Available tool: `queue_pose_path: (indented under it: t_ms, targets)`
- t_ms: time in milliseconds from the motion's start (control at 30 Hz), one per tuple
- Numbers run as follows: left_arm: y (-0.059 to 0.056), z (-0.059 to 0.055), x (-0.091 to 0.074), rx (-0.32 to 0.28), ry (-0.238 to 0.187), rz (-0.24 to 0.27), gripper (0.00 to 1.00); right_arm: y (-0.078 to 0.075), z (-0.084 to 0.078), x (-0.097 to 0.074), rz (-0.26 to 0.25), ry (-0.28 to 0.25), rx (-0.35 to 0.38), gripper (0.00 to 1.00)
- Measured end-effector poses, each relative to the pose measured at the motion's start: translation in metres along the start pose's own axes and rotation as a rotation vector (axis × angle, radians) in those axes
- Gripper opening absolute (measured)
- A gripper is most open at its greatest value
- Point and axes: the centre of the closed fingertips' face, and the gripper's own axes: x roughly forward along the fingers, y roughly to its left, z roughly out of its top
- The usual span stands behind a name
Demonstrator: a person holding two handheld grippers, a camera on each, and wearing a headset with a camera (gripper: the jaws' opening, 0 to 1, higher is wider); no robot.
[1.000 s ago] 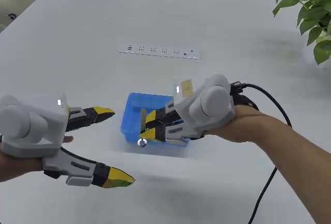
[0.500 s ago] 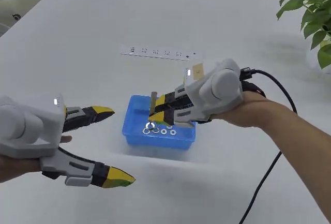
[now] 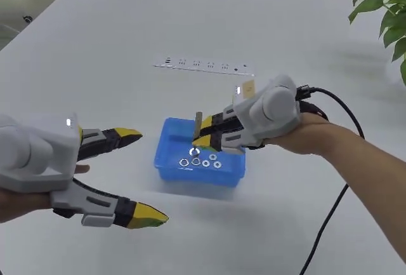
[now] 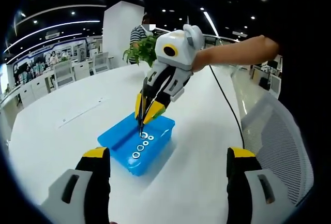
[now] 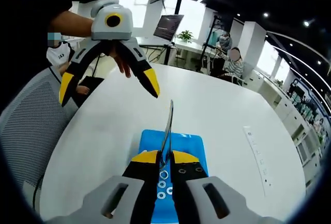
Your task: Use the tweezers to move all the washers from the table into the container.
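Observation:
A shallow blue container sits on the white table with several small metal washers lying inside. My right gripper is shut on slim metal tweezers, whose tips point down into the container, just over the washers. Whether the tips pinch a washer cannot be told. From the left gripper view the right gripper hangs over the container with the tweezers above the washers. My left gripper is open, left of the container. The right gripper view shows the tweezers between my shut jaws.
A white power strip lies on the table behind the container. Plant leaves hang in at the far right. A black cable trails from the right gripper. A mesh chair stands beside the table.
The right gripper has carried the tweezers, with a washer at their tips, from the container's front edge up and over its inside. The left gripper has stayed put.

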Motion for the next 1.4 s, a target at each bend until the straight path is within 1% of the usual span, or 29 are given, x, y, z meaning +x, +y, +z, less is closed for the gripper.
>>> queue_pose_path:
  t_ms: [233,600,767,1000,1167,1400]
  targets:
    - [0.003,0.000,-0.001,-0.002,0.000,0.005,0.99,-0.007,-0.012,0.007,-0.007,0.010,0.021,0.08]
    - [0.009,0.000,0.003,-0.003,0.005,0.000,0.99,-0.018,-0.025,0.015,-0.024,0.022,0.042,0.08]
    - [0.013,0.001,0.005,-0.003,0.006,-0.001,0.98,-0.020,-0.033,0.019,-0.029,0.034,0.037,0.09]
    - [0.016,0.001,0.007,-0.002,0.006,-0.005,0.98,-0.021,-0.041,0.023,-0.028,0.044,0.042,0.09]
    - [0.019,0.002,0.010,0.005,0.010,-0.011,0.94,-0.021,-0.046,0.025,-0.029,0.053,0.033,0.09]
    - [0.027,0.009,0.016,0.025,0.014,-0.024,0.86,-0.019,-0.051,0.026,-0.023,0.061,0.034,0.09]
